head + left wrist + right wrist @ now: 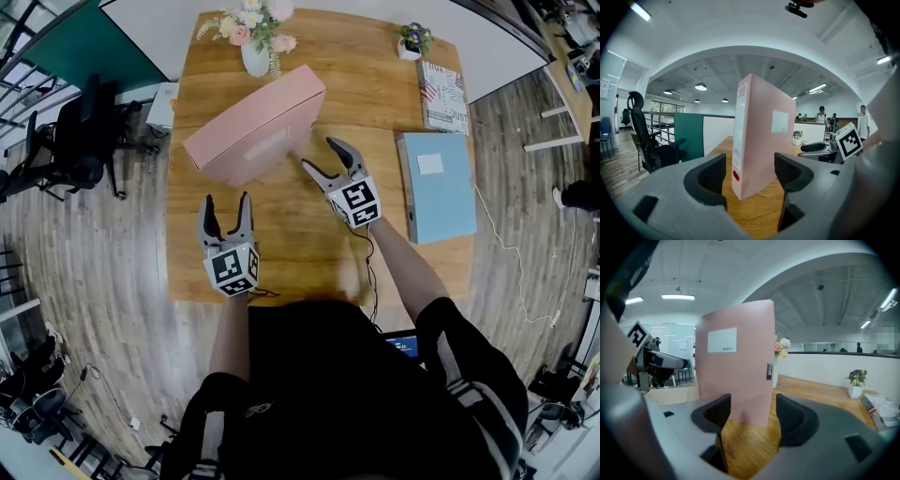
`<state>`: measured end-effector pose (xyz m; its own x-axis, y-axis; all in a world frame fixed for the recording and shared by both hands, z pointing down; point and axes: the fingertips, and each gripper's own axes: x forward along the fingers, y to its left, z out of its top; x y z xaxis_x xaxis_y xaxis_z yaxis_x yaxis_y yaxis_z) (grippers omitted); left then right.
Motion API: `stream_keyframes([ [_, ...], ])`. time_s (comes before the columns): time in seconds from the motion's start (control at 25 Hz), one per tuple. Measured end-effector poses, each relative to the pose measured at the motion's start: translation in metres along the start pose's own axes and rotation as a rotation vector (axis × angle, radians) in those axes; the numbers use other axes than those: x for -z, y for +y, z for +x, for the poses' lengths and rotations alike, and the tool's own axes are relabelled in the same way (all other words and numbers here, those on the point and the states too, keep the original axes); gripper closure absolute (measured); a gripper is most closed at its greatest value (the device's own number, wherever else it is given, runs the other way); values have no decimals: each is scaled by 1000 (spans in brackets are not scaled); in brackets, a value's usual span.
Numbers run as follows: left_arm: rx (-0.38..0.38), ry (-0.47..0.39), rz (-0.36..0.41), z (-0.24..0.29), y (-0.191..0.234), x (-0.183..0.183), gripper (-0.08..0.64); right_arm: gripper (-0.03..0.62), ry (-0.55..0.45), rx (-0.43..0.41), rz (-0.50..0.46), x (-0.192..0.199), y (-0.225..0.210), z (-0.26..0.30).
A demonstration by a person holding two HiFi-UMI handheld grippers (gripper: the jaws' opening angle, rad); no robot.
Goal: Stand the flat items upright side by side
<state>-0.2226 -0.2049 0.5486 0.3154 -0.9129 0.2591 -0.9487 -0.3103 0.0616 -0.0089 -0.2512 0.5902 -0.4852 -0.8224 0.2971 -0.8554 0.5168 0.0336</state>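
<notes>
The pink binder (pixel 255 138) stands upright mid-way along the table (pixel 300 253), with a flower vase (pixel 255 58) seemingly just behind it. The blue binder (pixel 438 185) lies flat near the right edge. The jaws of the left gripper (pixel 226 199) and right gripper (pixel 318 154) are wide apart and empty.

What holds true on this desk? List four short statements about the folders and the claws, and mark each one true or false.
1. The pink folder stands upright on the table. True.
2. The blue folder stands upright against the pink one. False: it lies flat, well apart, on the person's right.
3. The left claw is clamped on the pink folder. False: its jaws are open and empty, short of the folder.
4. The right claw is open and holds nothing. True.
</notes>
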Motion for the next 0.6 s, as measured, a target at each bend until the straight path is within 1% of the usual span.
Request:
stream_keyframes([
  [0.24,13,28,-10,-14,-10,10,229,295,5,9,-2,1,9,-25],
  [0.32,20,49,-20,-19,-16,14,229,298,9,13,-2,1,13,-35],
  [0.4,46,89,-56,-22,-24,21,229,311,16,20,3,1,19,-45],
  [0.48,90,127,-118,-23,-37,26,229,319,21,28,25,-3,26,-55],
  [0.56,137,156,-167,-26,-51,30,229,327,20,34,84,-5,32,-66],
  [0.6,159,173,-173,-28,-59,32,229,327,20,38,120,-5,34,-73],
])
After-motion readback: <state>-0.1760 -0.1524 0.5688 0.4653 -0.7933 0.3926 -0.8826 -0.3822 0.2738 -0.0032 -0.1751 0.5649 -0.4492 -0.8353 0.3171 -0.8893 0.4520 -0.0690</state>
